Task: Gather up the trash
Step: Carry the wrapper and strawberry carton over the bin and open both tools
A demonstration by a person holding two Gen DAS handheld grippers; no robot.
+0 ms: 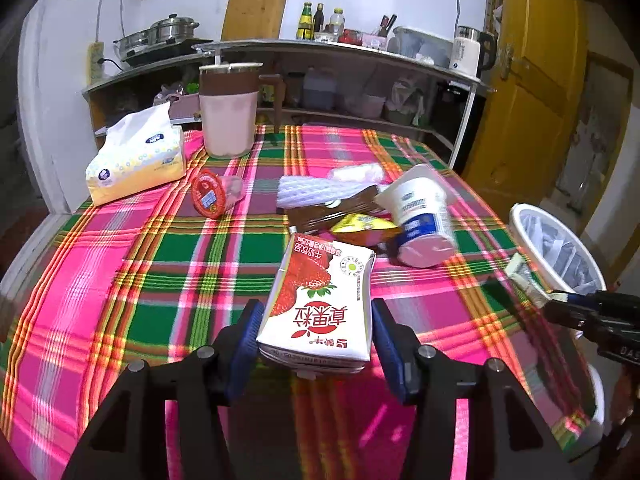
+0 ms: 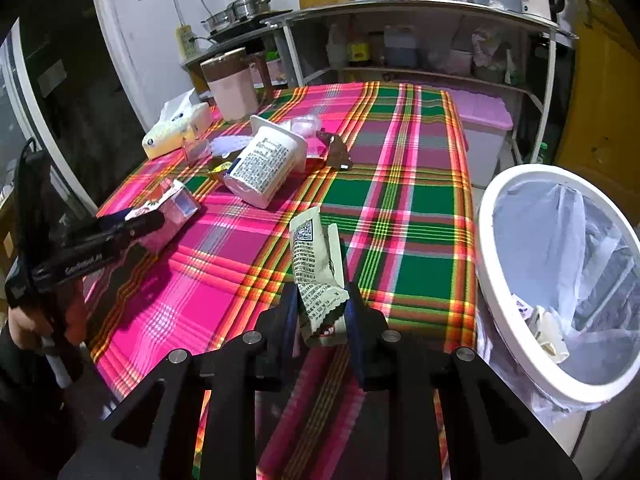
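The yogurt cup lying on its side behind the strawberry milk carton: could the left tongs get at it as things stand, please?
Probably not directly. The strawberry milk carton sits between the left tongs and blocks the way to the yogurt cup, which lies just beyond it among other wrappers. The carton needs clearing first.

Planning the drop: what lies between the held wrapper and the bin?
In the right wrist view, only bare plaid cloth and the table edge separate the wrapper from the bin.

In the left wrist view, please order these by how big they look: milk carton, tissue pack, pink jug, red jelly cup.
1. Milk carton, though nearness to the camera enlarges it.
2. Tissue pack and pink jug: look alike, not ranked.
3. Red jelly cup.
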